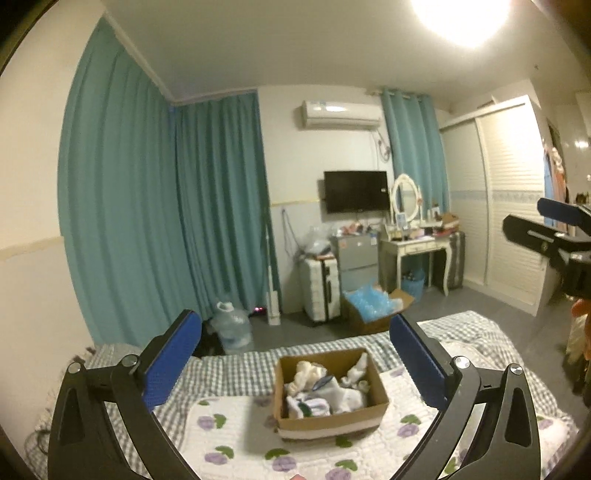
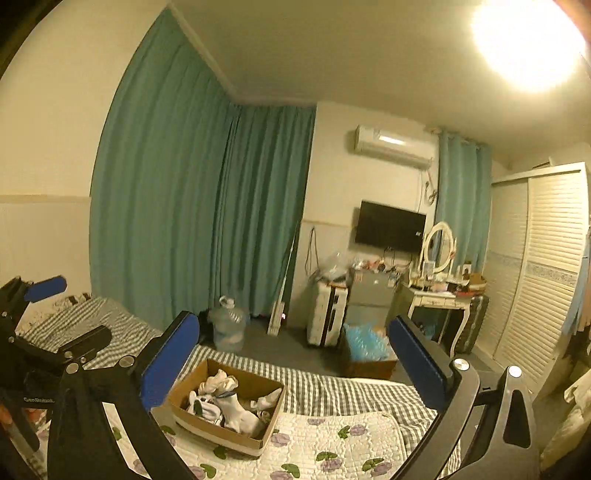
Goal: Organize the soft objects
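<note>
Both grippers are held up over the bed, aimed level across the room rather than down at the box [image 1: 330, 417]. The left gripper [image 1: 295, 354] has its blue-padded fingers [image 1: 171, 363] spread wide with nothing between them; the box sits below and between them, slightly toward the near side. The right gripper [image 2: 295, 363] is likewise spread wide and holds nothing; from its camera the box [image 2: 225, 406] lies low and left, just under its left finger [image 2: 168, 363].

Each gripper shows in the other's view. In the left wrist view the right gripper [image 1: 554, 225] juts in from the right edge, higher than the box and well apart from it, cut off by the frame. In the right wrist view the left gripper [image 2: 51, 321] enters from the left edge, partly hidden behind the right gripper's own frame.

The box is open cardboard, resting on a floral quilt [image 1: 236, 432] that lies over a checked sheet [image 1: 236, 373]. Inside it is a jumble of white socks [image 1: 325, 387], some with dark markings; how many there are cannot be made out. Part of the box's left corner is hidden by the right gripper's finger in the right wrist view.

Beyond the box, on the floor, a second carton [image 1: 376, 310] holds blue plastic, and teal curtains [image 1: 147, 206] cover the far wall. The ceiling lamp [image 1: 461, 18] blows out the upper right corner.
</note>
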`<state>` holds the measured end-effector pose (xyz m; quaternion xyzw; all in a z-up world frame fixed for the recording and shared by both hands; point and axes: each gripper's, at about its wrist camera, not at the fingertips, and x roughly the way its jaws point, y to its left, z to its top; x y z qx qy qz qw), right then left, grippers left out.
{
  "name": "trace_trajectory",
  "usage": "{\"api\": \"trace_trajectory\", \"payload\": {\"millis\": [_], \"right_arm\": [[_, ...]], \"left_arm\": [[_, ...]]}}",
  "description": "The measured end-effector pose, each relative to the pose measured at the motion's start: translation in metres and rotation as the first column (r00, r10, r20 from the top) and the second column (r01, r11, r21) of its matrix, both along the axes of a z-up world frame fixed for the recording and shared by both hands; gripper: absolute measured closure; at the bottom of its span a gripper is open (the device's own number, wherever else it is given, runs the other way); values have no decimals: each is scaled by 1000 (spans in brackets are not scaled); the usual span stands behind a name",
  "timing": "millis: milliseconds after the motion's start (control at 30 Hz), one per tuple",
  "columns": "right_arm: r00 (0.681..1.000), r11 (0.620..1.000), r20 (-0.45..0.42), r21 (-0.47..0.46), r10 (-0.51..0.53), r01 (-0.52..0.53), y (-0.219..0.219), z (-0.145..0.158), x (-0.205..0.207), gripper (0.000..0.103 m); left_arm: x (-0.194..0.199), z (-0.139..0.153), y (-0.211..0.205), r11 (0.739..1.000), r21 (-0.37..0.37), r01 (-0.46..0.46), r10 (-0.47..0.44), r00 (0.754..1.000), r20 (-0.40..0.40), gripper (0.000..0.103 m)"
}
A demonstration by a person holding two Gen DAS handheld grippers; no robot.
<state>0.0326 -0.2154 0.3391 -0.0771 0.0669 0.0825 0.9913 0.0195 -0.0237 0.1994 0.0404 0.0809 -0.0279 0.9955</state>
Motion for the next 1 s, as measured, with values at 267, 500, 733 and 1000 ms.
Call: {"api": "trace_trajectory", "payload": {"millis": [267, 500, 733, 1000], "right_arm": [[997, 990, 58, 132, 49, -56, -6, -50, -46, 0], [998, 993, -4, 106, 59, -59, 20, -147, -14, 0], [992, 997, -108, 46, 63, -58, 28, -237, 19, 0], [986, 994, -162, 113, 30, -11, 11, -252, 39, 0]], "left_arm": [[-14, -56, 8, 999, -32, -27, 28, 999, 23, 0], [-1, -122, 8, 997, -47, -65, 68, 997, 49, 0], [19, -189, 8, 994, -24, -104, 100, 989, -112, 0], [21, -206, 5, 994, -32, -106, 101, 985, -138, 0]]}}
